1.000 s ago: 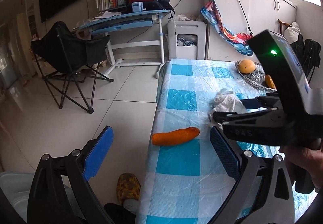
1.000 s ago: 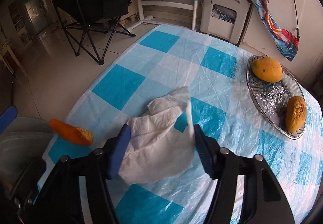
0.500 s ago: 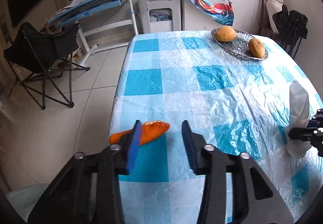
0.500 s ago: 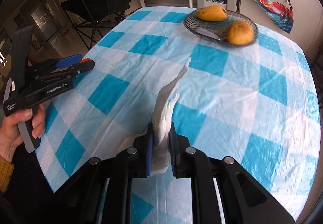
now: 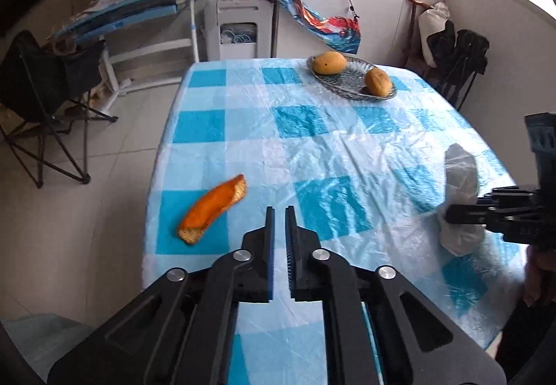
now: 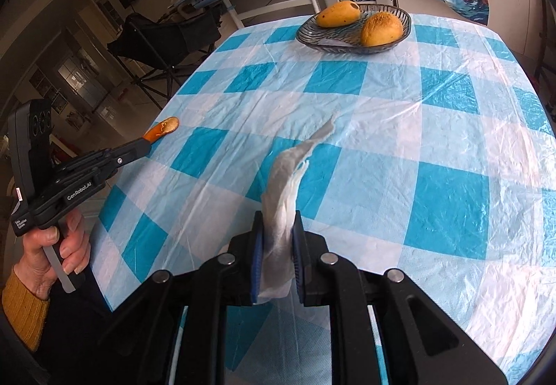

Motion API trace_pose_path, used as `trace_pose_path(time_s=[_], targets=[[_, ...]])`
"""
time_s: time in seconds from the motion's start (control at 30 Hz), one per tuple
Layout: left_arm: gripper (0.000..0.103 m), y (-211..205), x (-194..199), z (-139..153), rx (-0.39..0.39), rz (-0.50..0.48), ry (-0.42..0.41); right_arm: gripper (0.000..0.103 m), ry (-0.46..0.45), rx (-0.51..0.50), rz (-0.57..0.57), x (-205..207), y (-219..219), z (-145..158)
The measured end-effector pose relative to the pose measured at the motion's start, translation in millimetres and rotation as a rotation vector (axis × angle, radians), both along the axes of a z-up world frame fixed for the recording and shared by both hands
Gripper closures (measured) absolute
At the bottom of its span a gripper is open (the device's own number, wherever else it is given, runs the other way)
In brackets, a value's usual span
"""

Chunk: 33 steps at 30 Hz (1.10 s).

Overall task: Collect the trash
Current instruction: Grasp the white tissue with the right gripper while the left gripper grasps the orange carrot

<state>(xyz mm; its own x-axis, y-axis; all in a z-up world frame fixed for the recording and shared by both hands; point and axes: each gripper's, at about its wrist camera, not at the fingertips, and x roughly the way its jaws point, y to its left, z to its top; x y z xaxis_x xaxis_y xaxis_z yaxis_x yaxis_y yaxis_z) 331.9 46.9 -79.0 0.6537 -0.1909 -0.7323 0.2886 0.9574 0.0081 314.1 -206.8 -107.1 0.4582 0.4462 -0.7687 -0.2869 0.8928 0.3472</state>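
Right gripper point(image 6: 277, 247) clamped on tissue point(image 6: 282, 211); left gripper point(image 5: 279, 247) just narrowing, jaws nearly together, empty, peel point(image 5: 211, 207) left of them on tabletop point(image 5: 312, 148).

I count two mangoes point(image 6: 338, 14) point(image 6: 381, 28) in one glass dish point(image 6: 312, 39), one orange peel point(image 5: 212, 205), one crumpled tissue point(image 6: 281, 211), one checked tablecloth point(image 6: 448, 155), one folding chair point(image 5: 38, 86), and my two grippers point(image 5: 279, 221) point(image 6: 278, 235).

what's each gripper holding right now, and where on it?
Right gripper: white tissue, pinched at its lower end; the rest sticks up past the fingers. Left gripper: nothing; it just closed empty, with the orange peel lying beside it.
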Motion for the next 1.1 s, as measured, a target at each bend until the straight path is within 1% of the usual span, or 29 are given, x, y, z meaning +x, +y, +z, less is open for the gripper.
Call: trace_pose_path(time_s=[0.03,0.07,0.1,0.13,0.17,0.2,0.23,0.3,0.33,0.37,0.4,0.43,0.47,0.5,0.57,0.6,0.7,0.83,0.97,1.1], targets=[[0.074,-0.6,4.5,0.8,0.047,0.025,-0.030,0.085,-0.002,0.005,0.000,0.2,0.0,-0.2],[0.067,-0.4,9.0,1.2,0.073,0.045,-0.053,0.084,-0.005,0.008,-0.001,-0.5,-0.1,-0.4],[0.055,0.2,14.8,1.5,0.095,0.062,-0.059,0.084,-0.007,0.012,-0.001,-1.0,0.0,-0.6],[0.051,1.5,21.8,1.9,0.112,0.074,-0.059,0.083,-0.009,0.015,-0.002,-0.6,0.5,-0.7],[0.049,2.7,27.0,1.5,0.125,0.081,-0.054,0.083,-0.011,0.017,-0.002,-1.3,0.7,-0.7],[0.043,4.1,31.9,0.0,0.136,0.093,-0.040,0.083,-0.013,0.018,-0.002,-1.1,1.4,-1.0],[0.032,6.0,37.7,-3.3,0.139,0.103,-0.011,0.082,-0.015,0.019,-0.002,-0.8,1.9,-1.1],[0.027,10.6,47.9,-11.6,0.135,0.119,0.056,0.082,-0.016,0.022,-0.002,-0.9,2.3,-1.3],[0.028,12.6,50.1,-14.3,0.125,0.116,0.076,0.082,-0.017,0.024,-0.003,-0.4,2.6,-1.3],[0.030,13.3,50.2,-15.4,0.108,0.100,0.088,0.082,-0.017,0.025,-0.005,-0.1,2.7,-1.4],[0.045,12.6,49.1,-15.5,0.088,0.078,0.094,0.082,-0.019,0.025,-0.006,-0.1,2.7,-1.4],[0.064,10.6,46.4,-15.7,0.077,0.064,0.092,0.082,-0.020,0.024,-0.006,-0.3,2.9,-1.3],[0.072,6.8,42.7,-16.6,0.078,0.048,0.088,0.082,-0.022,0.024,-0.008,-0.8,2.9,-1.3],[0.087,3.1,38.9,-16.7,0.083,0.029,0.085,0.082,-0.025,0.023,-0.009,-1.2,2.8,-1.3],[0.088,-4.1,30.8,-17.3,0.101,0.016,0.079,0.082,-0.030,0.018,-0.012,-2.6,3.0,-1.4],[0.089,-5.3,26.1,-17.3,0.095,0.009,0.080,0.082,-0.033,0.016,-0.014,-3.0,3.0,-1.4],[0.090,-6.4,11.0,-15.6,0.045,-0.008,0.100,0.084,-0.037,0.016,-0.024,-5.5,1.9,-1.0],[0.091,-8.5,-15.5,-14.7,-0.046,-0.035,0.136,0.086,-0.056,0.027,-0.037,-16.3,1.3,1.5],[0.091,-15.4,-48.2,-16.5,-0.089,-0.033,0.132,0.086,-0.065,0.025,-0.046,-34.2,4.1,-0.6],[0.091,-19.4,-81.7,-17.9,-0.147,0.000,0.115,0.086,-0.085,0.024,-0.054,-53.6,5.4,-0.4]])
